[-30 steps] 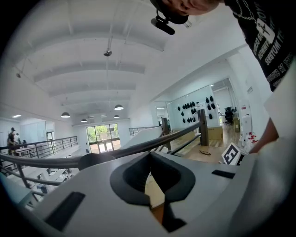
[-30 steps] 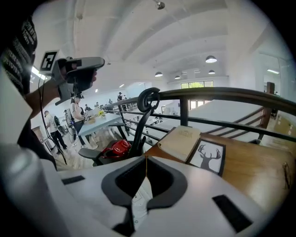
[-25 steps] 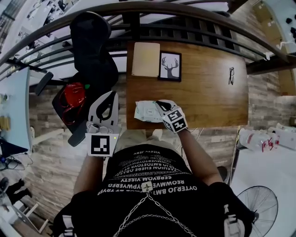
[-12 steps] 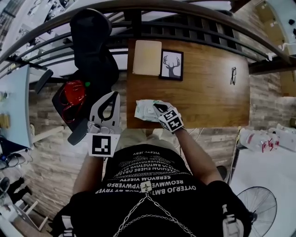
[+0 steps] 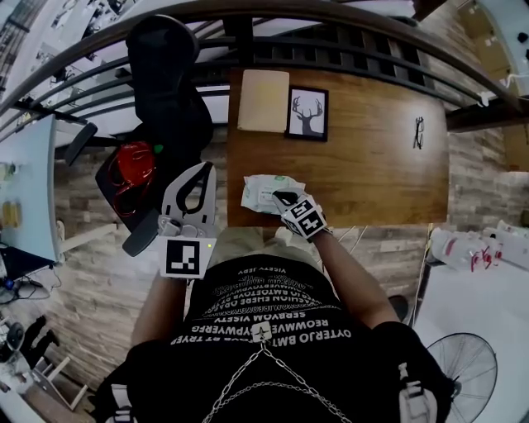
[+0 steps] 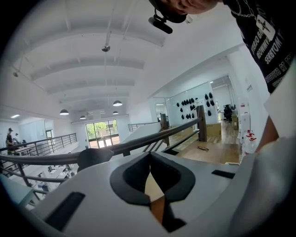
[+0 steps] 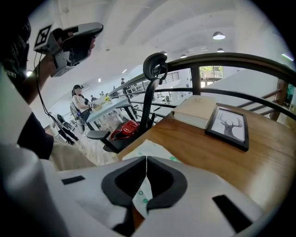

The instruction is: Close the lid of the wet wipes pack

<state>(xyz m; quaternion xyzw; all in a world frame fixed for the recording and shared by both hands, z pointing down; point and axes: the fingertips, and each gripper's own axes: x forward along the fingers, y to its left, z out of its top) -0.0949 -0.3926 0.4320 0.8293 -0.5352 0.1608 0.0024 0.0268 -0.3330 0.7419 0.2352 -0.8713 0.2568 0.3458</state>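
Fingers [image 7: 167,179] of right gripper [image 7: 146,159] pressed together, over wet wipes pack [image 5: 258,192].

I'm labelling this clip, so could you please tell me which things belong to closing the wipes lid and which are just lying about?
In the job: wet wipes pack; right gripper, shut, over it.
Just lying about: deer picture; beige book; glasses; left gripper, shut, off the table.

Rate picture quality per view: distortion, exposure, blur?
Head view: heavy fisheye, the railing bows into an arc; wet wipes pack evenly lit. Left gripper view: dark vignette corners, ceiling bright, nearly washed out. Right gripper view: same vignette, deer picture sharp, right gripper slightly soft up close.
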